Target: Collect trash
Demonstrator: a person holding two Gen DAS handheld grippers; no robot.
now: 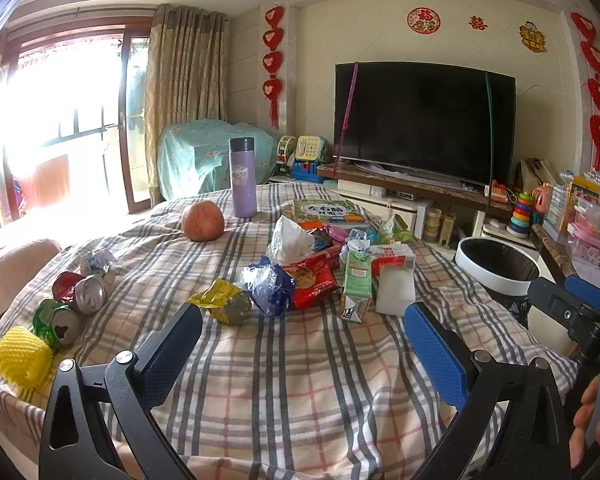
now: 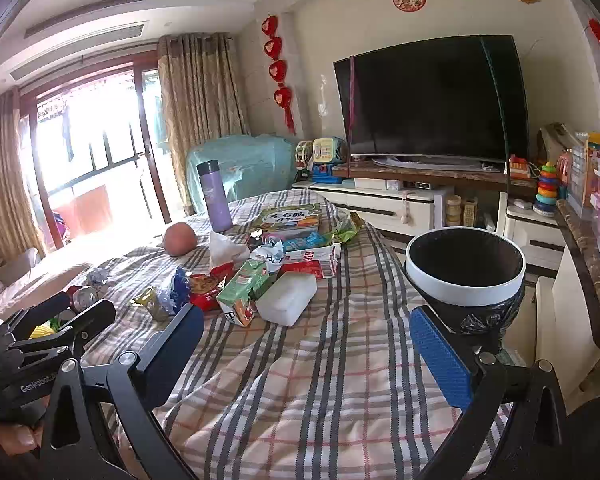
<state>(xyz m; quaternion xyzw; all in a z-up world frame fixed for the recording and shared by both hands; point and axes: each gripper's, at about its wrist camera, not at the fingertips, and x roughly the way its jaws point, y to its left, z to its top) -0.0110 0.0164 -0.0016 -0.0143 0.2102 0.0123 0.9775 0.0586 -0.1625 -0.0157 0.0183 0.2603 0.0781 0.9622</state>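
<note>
Left wrist view: the left hand-held gripper (image 1: 304, 344) hangs above the checked cloth of the table (image 1: 284, 380) with its jaws wide apart and nothing between them. Trash is scattered ahead of it: a yellow wrapper (image 1: 220, 300) nearest, just beside a crumpled blue wrapper (image 1: 270, 284), then a red snack bag (image 1: 314, 282), a green drink carton (image 1: 356, 284) and a white foam block (image 1: 394, 290). Off to the left lie two crushed cans (image 1: 76, 304) and a yellow foam net (image 1: 22, 356). An apple (image 1: 203, 221) and a purple flask (image 1: 243, 176) stand further back; they look like keepers, not trash. The bin (image 1: 496, 266) sits at the table's right edge, and the other tool shows at the far right.

Right wrist view: the right hand-held gripper (image 2: 306, 344) is likewise spread open and empty, over bare cloth. The bin (image 2: 466, 266), lined with a black bag, is just ahead and to its right; the foam block (image 2: 286, 298) and carton (image 2: 246, 286) are the closest pieces.

Nothing is gripped, so I judge this to be the start of a pick. The next move calls for lowering onto one light piece, closing gently on it, then carrying it over the bin's rim.
</note>
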